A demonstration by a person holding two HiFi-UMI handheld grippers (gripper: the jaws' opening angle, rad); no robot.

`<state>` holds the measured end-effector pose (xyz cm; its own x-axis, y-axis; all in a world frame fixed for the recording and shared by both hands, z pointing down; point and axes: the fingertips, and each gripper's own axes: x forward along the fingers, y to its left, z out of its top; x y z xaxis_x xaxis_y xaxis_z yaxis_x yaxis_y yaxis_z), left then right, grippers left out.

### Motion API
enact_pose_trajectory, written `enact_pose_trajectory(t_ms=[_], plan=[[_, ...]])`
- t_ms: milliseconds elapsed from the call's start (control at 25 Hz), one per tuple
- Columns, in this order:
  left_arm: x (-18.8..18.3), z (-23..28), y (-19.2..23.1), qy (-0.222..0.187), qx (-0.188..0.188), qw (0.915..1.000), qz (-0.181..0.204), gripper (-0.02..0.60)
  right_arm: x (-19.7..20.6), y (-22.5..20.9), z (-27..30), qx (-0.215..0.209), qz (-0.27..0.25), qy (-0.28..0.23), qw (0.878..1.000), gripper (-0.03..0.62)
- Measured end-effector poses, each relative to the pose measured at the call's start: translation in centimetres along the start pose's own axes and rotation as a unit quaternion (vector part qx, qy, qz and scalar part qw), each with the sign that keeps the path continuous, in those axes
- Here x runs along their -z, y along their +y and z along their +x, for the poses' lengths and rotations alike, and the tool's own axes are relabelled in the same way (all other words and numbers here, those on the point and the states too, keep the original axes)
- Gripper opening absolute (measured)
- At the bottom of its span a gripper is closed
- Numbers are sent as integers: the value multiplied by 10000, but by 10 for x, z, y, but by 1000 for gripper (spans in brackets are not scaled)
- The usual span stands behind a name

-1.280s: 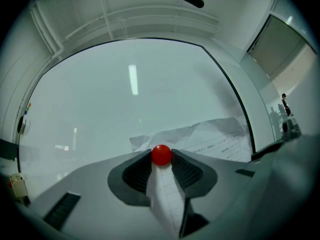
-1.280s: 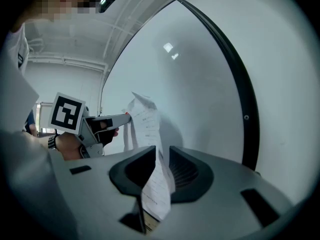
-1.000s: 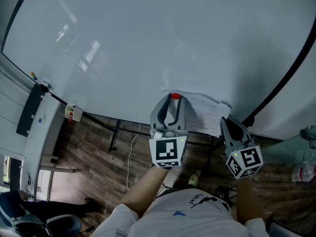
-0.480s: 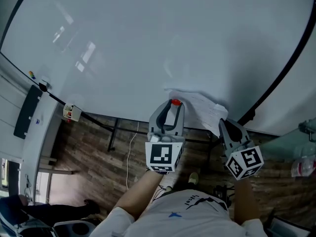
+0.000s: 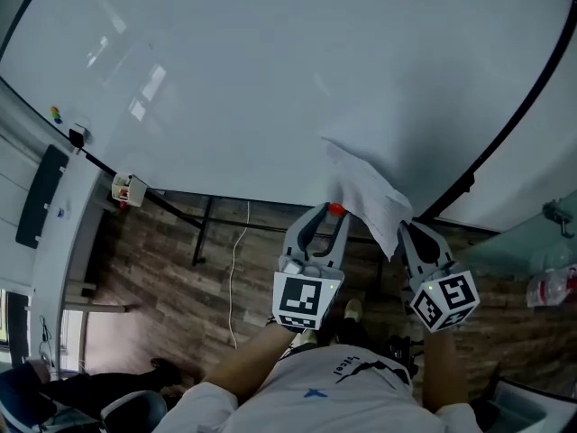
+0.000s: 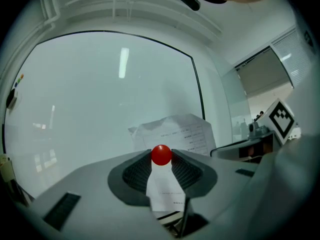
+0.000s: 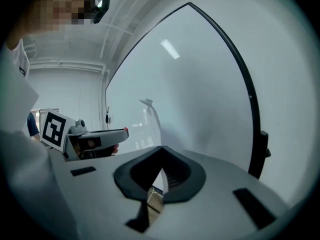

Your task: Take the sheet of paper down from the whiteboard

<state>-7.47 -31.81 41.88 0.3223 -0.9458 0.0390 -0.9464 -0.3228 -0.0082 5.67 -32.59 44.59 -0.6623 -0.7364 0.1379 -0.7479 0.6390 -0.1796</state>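
Note:
The white printed sheet of paper (image 5: pixel 365 190) hangs off the whiteboard (image 5: pixel 270 79), and its top corner is still near the board. My right gripper (image 5: pixel 404 229) is shut on the sheet's lower corner. In the right gripper view the paper (image 7: pixel 153 120) shows edge-on, rising from between the closed tips of that gripper (image 7: pixel 161 151). My left gripper (image 5: pixel 334 212) is below the board, shut on a round red magnet (image 5: pixel 335 210). In the left gripper view the magnet (image 6: pixel 161 154) sits pinched at the tips of the gripper (image 6: pixel 161 157), with the paper (image 6: pixel 175 133) behind it.
The board's black frame (image 5: pixel 532 88) curves down at the right. A ledge at the left carries a dark eraser (image 5: pixel 38 197), coloured magnets (image 5: pixel 56 114) and a small box (image 5: pixel 126 189). Below are a wooden floor (image 5: pixel 180 269), the stand's leg and a cable (image 5: pixel 236 269).
My left gripper has pulled the red magnet off the board and moved down. The sheet's top has swung away from the board. My right gripper has kept its hold on the sheet.

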Motion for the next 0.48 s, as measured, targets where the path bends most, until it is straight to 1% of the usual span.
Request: enact_pose_trajectory(t_ms=[280,480], plan=[[20,-47,-8,125,221,9995,-163,132,26,37,-34,183,-37,202,9996,14],[29,-76,-13,159,418,9988,-181,132,33,65,-52,310,-118,312,9990,14]])
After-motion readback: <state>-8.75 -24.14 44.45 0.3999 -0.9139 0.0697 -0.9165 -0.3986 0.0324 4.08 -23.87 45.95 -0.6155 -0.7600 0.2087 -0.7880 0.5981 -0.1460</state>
